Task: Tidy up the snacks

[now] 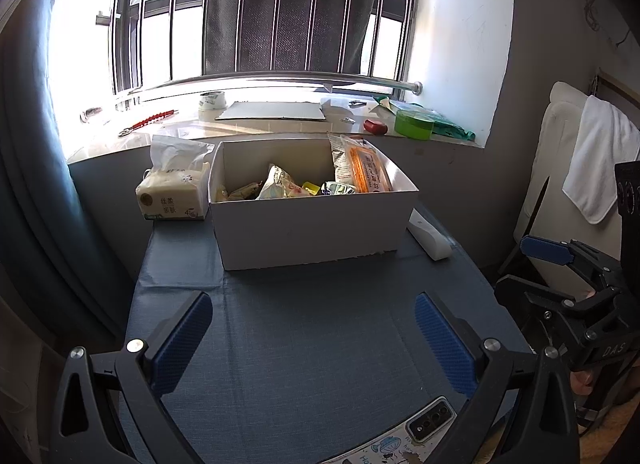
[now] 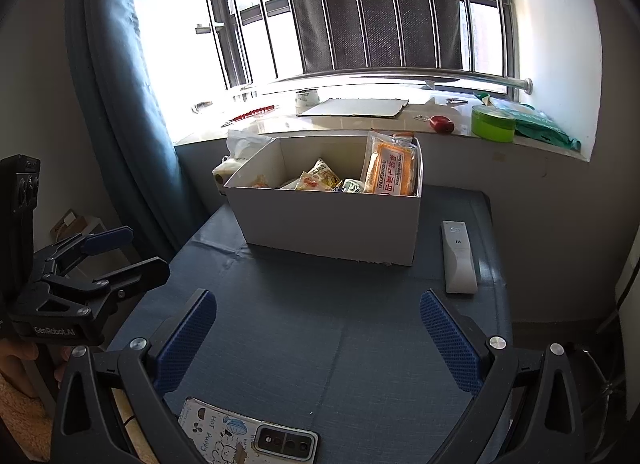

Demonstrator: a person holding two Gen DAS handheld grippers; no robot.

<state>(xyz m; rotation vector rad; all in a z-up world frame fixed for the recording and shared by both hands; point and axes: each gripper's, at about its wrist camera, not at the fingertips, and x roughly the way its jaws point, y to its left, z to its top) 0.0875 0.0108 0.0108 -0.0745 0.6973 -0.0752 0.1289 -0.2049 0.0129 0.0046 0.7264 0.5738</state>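
blue table (image 1: 304, 344), phone (image 2: 248, 440) half cut off

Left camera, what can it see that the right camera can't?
Only the left wrist view shows the white towel on a chair and the tissue pack's printed front. Only the right wrist view shows the whole white remote face up. Both show the white box of snacks, the orange packet standing inside it, the phone and both open grippers, left gripper, right gripper.
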